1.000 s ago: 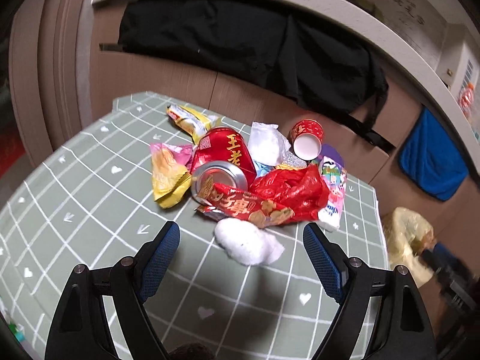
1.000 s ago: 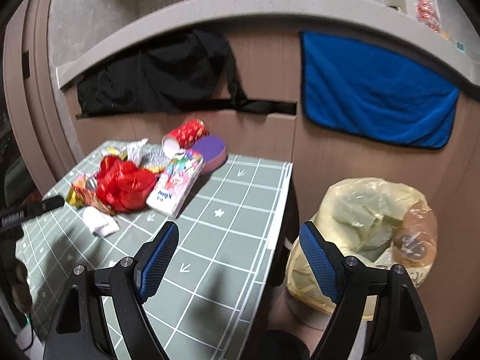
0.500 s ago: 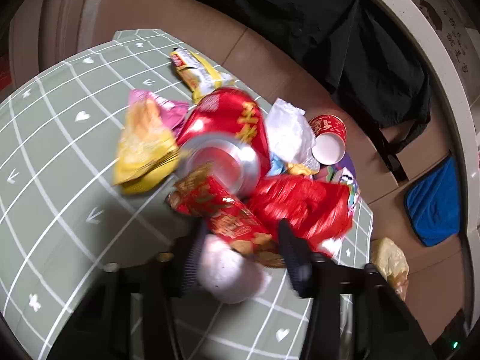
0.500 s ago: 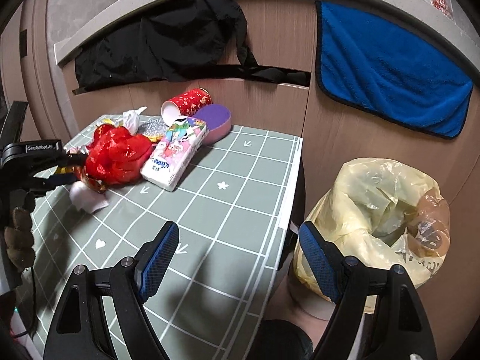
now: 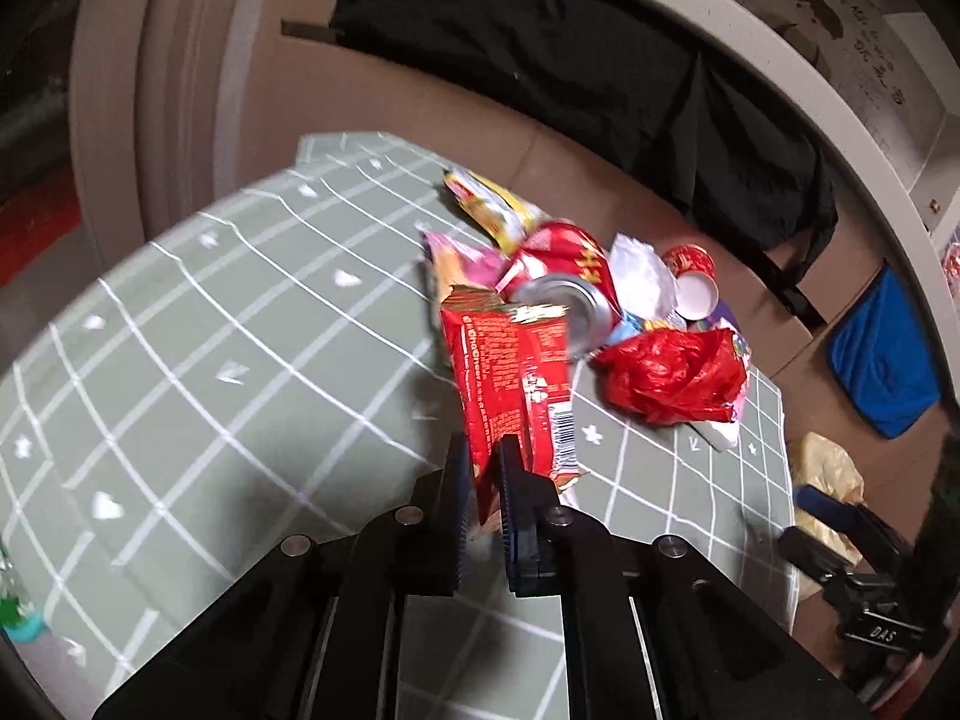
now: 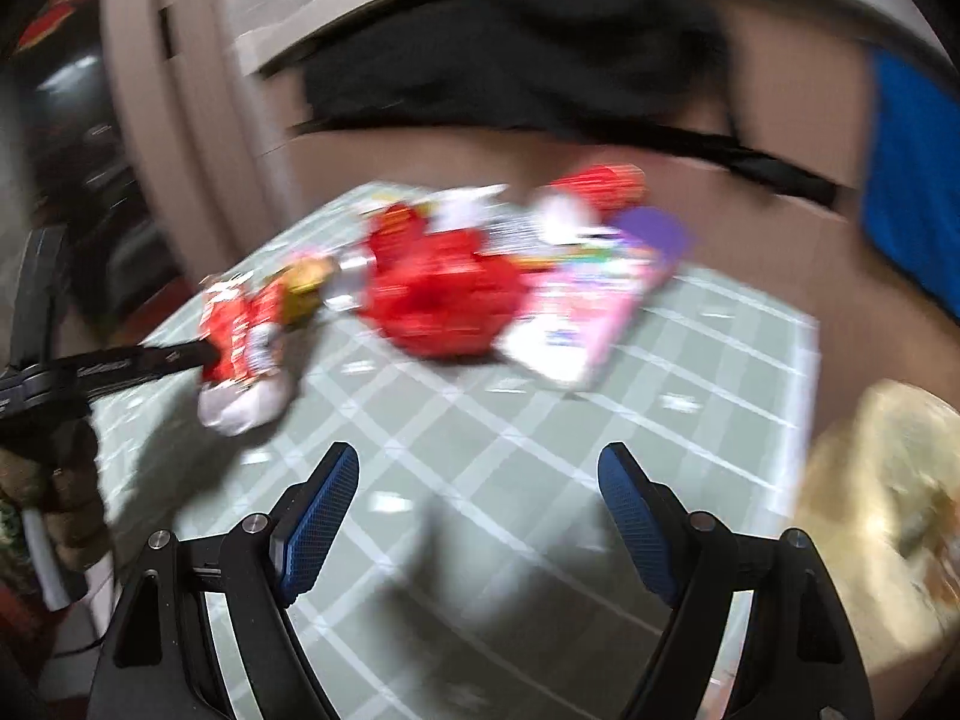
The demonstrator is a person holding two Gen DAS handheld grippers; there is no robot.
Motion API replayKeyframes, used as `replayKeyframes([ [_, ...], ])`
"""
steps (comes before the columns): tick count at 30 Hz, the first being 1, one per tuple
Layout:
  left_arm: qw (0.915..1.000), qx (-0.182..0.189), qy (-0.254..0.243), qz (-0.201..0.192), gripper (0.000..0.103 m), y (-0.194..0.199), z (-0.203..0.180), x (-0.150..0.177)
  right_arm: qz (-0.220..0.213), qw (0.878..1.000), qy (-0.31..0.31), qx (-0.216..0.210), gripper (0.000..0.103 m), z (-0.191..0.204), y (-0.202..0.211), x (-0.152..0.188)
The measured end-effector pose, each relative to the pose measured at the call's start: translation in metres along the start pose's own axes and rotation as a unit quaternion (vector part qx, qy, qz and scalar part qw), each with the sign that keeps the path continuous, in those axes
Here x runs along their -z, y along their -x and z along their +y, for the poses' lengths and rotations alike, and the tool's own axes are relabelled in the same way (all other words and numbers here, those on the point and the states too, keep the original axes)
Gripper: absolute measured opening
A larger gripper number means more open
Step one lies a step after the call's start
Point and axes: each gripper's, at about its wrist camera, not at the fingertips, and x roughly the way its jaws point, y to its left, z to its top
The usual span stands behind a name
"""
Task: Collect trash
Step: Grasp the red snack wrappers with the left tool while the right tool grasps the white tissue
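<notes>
Mid-pickup: left gripper [image 5: 483, 483] clenched on red snack wrapper [image 5: 510, 372], right gripper [image 6: 477, 516] released and empty; next, probably carrying toward yellow trash bag [image 5: 825, 471] at four o'clock.

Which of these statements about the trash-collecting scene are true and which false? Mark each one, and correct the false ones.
1. The left gripper is shut on the red snack wrapper. True.
2. The right gripper holds the red plastic bag. False: it is open and empty, and the bag lies on the table.
3. The paper cup stands upright. False: it lies on its side.
4. A yellow trash bag sits beside the table. True.
</notes>
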Motion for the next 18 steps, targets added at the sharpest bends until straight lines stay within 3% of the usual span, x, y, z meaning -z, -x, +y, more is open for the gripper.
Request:
replayKeyframes([
  [4,0.9998,-0.001,0.013,-0.017,0.010,0.015,0.024,-0.002,0.027,0.997,0.031,-0.065,0.074,0.038,-0.025,-0.011],
  [14,0.9968,-0.038,0.055,-0.044,0.009,0.041,0.085,0.000,0.046,0.990,0.086,-0.106,0.070,0.118,-0.073,-0.033],
  [18,0.9965,-0.039,0.069,-0.026,0.009,0.036,0.098,0.007,0.060,0.989,0.101,-0.094,0.059,0.138,-0.099,-0.037],
])
